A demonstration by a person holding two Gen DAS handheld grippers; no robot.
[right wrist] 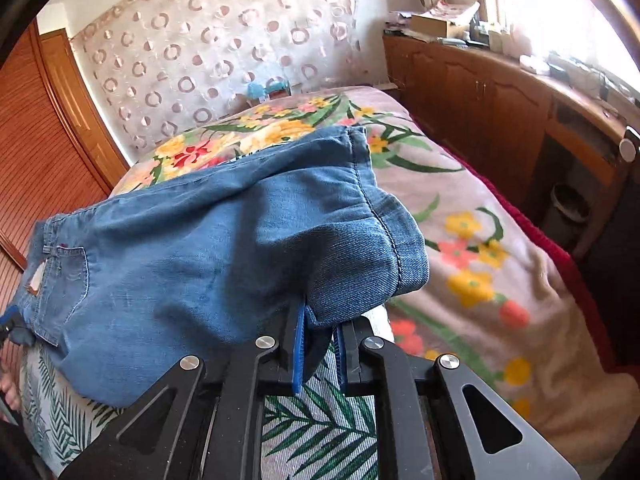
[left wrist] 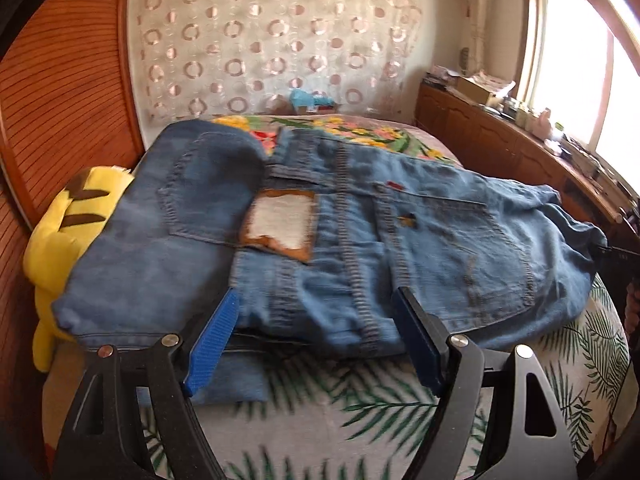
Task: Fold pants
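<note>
i've got the jeans (left wrist: 320, 240) folded across the middle of both frames on the leaf-print cover (left wrist: 360, 412). my left gripper (left wrist: 320, 320) is wide open at the waistband, nothing pinched. my right gripper (right wrist: 318, 344) is clamped on the hem end, lower centre.
</note>
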